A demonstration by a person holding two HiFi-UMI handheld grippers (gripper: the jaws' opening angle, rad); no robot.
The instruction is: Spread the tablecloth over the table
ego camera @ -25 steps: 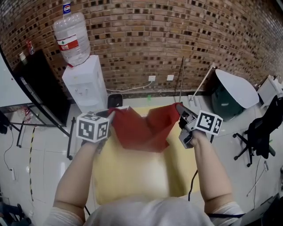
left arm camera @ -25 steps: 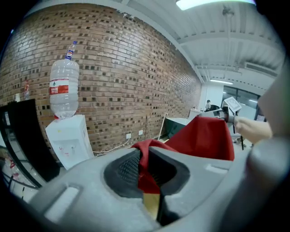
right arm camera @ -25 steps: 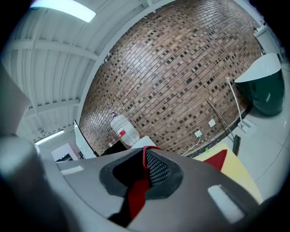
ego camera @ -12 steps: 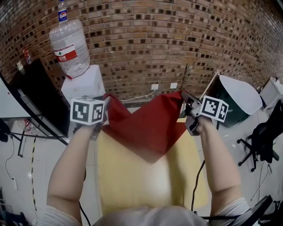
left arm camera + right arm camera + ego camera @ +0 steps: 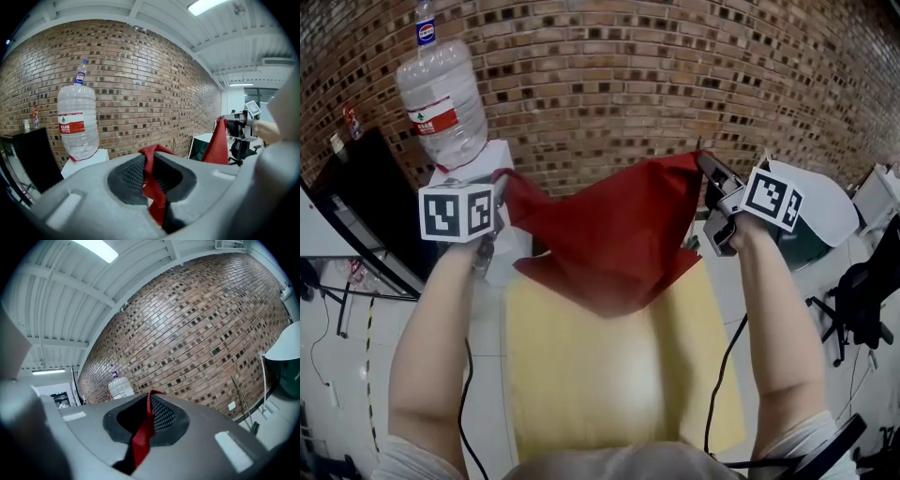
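Note:
A red tablecloth [image 5: 614, 234] hangs in the air between my two grippers, still partly folded, its lower point drooping over the far part of the yellow table [image 5: 591, 366]. My left gripper [image 5: 499, 178] is shut on the cloth's left corner; red fabric [image 5: 151, 180] is pinched between its jaws. My right gripper [image 5: 701, 157] is shut on the right corner, where a red strip [image 5: 143, 434] runs through the jaws. Both grippers are held high above the table's far end, in front of the brick wall.
A white water dispenser [image 5: 492, 159] with a clear bottle [image 5: 441, 94] stands just behind my left gripper. A black panel [image 5: 366, 197] is at the left. A white round-topped stand [image 5: 820, 202] and a black chair [image 5: 862, 300] are at the right. A cable [image 5: 722, 375] hangs along my right arm.
Both grippers have risen and moved apart and away from me, lifting the red cloth off the table. The cloth has opened wider between them.

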